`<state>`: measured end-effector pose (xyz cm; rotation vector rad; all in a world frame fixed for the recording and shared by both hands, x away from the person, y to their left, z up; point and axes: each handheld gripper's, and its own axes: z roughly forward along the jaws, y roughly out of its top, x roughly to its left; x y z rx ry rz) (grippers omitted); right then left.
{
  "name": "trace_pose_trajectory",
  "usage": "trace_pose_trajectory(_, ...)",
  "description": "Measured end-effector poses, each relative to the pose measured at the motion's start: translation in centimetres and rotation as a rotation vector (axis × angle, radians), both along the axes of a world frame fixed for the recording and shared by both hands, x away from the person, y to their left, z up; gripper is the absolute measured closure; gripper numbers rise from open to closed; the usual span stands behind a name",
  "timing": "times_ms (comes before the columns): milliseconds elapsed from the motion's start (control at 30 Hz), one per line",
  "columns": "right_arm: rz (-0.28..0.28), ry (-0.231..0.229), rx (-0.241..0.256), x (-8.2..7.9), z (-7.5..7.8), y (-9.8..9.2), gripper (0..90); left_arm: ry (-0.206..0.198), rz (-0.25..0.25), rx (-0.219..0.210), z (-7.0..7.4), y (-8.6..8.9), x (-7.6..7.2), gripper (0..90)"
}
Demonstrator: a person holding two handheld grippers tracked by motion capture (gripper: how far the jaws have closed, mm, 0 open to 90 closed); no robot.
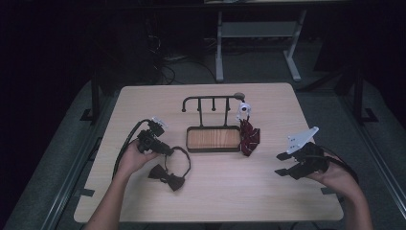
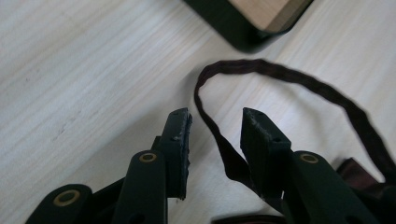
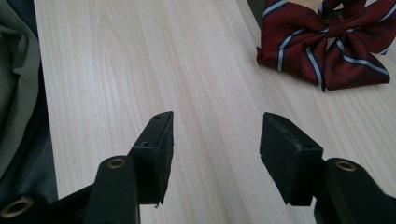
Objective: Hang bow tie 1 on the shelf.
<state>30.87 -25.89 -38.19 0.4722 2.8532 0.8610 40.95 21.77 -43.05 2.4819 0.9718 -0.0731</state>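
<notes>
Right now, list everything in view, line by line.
table: one, light wood, under everything.
rack: one, black, hooked bar standing at the table's middle.
tray: one, black rim with wood floor, at the rack's foot.
dark bow tie: one, dark maroon, lying left of middle, its strap looped toward the tray.
striped bow tie: one, red with white and navy stripes, against the tray's right end.
white object: one, white, at the rack's right end; too small to identify.
left tool: one, black, open, jaws either side of the dark tie's strap.
right tool: one, black, open, over bare table at right.
hands: two, one holding each tool.
</notes>
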Motion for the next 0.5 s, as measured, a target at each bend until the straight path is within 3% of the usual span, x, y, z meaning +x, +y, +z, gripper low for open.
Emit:
trace_pose_trajectory(200, 0.0, -0.001, -0.003, -0.05, -0.01, 0.13, 44.1, 0.021, 0.005, 0.004, -0.43, -0.14, 0.19, 71.1)
trace_pose_trajectory(333, 0.003, -0.002, -0.003, -0.05, -0.04, 0.2, 44.2, 0.037, -0.033, 0.02, -0.66, -0.25, 0.06, 87.0)
trace_pose_trajectory(500, 0.004, -0.01, -0.003, -0.07, -0.04, 0.08, 44.1, 0.041, -0.076, 0.018, -0.39, -0.17, -0.32, 89.1)
